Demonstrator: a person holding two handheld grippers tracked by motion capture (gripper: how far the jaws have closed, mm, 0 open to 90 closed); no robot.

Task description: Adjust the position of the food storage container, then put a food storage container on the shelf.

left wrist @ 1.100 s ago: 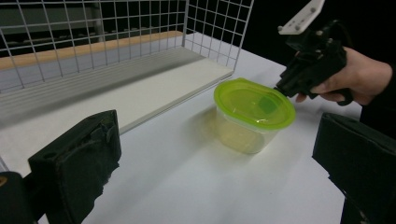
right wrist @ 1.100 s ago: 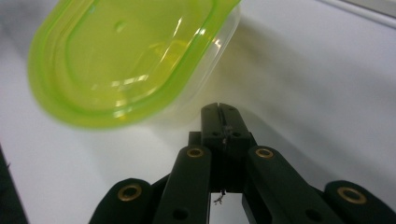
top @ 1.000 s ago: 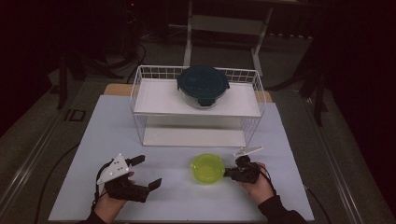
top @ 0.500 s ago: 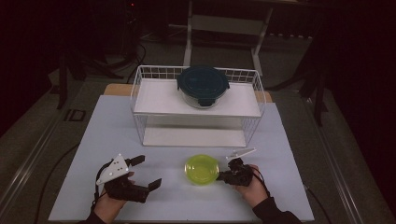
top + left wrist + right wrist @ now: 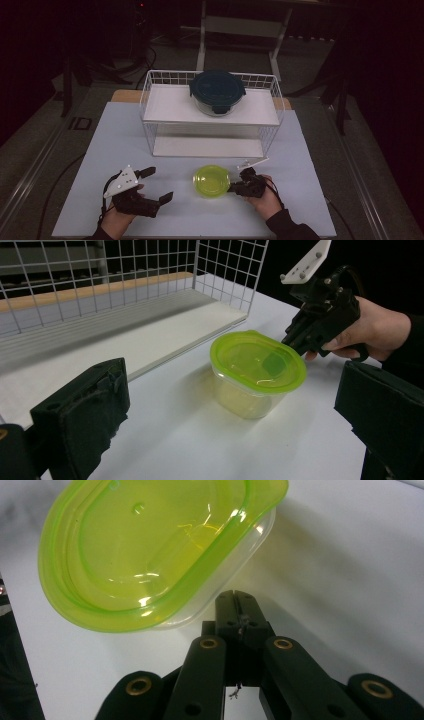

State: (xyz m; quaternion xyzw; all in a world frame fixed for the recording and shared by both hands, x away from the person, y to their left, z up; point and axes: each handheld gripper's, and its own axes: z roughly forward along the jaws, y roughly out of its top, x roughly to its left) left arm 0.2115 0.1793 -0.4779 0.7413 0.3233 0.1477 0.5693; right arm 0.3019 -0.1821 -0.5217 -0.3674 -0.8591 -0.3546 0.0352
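Observation:
A clear tub with a yellow-green lid [image 5: 212,181] stands on the white table near its front, and it is also in the left gripper view [image 5: 257,362] and the right gripper view [image 5: 150,550]. My right gripper [image 5: 236,188] is shut with nothing between its jaws. Its tips [image 5: 235,602] press against the tub's side just under the lid's rim. My left gripper [image 5: 157,185] lies to the left of the tub, open and empty, with its black pads [image 5: 80,415] wide apart and pointed at the tub.
A white wire rack [image 5: 150,107] stands behind the tub. On its top shelf sits a glass container with a dark teal lid [image 5: 217,90]. The rack's lower shelf [image 5: 150,335] lies just beyond the tub. Bare table [image 5: 300,160] stretches to both sides.
The right gripper has moved left, and the green-lidded tub has slid a little to the left with it. The left gripper has stayed put.

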